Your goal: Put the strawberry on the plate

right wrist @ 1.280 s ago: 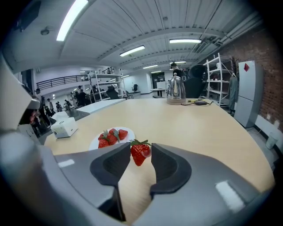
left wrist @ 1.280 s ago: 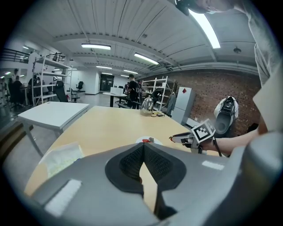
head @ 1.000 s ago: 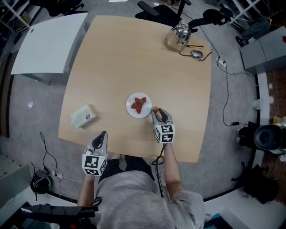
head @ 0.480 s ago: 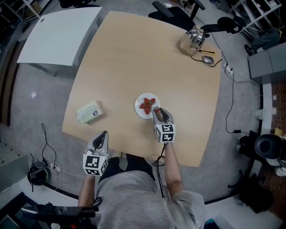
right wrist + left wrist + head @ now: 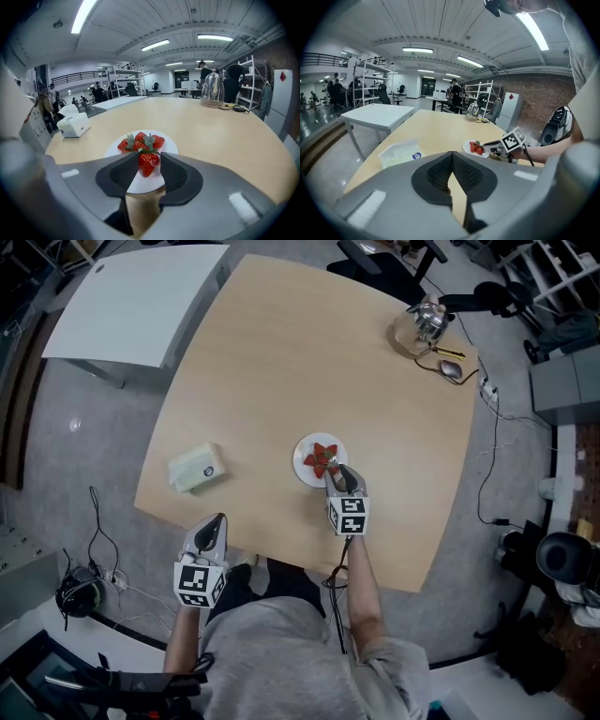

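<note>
In the head view the right gripper [image 5: 337,476] reaches the near edge of the white plate [image 5: 304,463] lying mid-surface [image 5: 281,362]. The left gripper [image 5: 216,524] hangs at the surface's near edge, with a tissue pack [image 5: 196,468] just beyond it on the left. The left gripper view shows its jaws clenched together on nothing. In the right gripper view the jaws grasp the strawberry [image 5: 148,164] over the plate's near part, with three other strawberries [image 5: 140,140] lying just beyond it.

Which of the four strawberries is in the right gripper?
The nearest strawberry, pinched between the right gripper's pads over the plate's near edge. The other three strawberries lie free in a cluster on the plate behind it.
</note>
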`<action>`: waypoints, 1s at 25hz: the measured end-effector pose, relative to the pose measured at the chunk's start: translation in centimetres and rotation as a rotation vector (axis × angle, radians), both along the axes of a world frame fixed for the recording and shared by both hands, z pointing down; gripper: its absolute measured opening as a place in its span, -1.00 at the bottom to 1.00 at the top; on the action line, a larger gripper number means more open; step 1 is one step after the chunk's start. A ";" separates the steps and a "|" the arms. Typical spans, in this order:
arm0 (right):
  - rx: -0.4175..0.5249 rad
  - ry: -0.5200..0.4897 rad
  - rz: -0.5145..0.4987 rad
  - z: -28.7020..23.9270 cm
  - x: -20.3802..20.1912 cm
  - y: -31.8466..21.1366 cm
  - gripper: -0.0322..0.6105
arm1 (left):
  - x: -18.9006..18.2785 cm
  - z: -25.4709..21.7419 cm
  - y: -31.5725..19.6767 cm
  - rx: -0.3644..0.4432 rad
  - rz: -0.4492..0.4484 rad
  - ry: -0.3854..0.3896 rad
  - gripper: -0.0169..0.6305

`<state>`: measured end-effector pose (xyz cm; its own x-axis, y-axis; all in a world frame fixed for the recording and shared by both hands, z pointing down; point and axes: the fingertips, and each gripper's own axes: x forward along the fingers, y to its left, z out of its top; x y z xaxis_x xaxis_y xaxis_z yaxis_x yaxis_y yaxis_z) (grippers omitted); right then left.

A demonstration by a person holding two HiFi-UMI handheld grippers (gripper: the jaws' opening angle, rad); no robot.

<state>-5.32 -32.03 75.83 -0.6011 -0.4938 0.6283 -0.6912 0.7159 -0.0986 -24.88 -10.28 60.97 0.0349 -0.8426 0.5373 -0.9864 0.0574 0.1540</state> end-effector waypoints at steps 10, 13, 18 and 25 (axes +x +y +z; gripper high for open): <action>-0.004 0.005 0.012 0.6 -0.1 -0.4 -0.42 | -0.3 0.4 0.1 -0.009 -0.007 0.002 -0.89; -0.007 0.002 0.018 0.7 0.0 -0.4 -0.42 | -0.2 0.4 0.1 -0.009 -0.003 0.002 -0.89; -0.005 -0.004 0.021 0.8 0.0 -0.4 -0.41 | 0.0 0.3 0.1 -0.004 -0.004 0.001 -0.89; 0.002 -0.025 0.044 0.1 0.3 -0.4 -0.35 | 0.2 0.0 0.3 0.004 0.004 -0.003 -0.89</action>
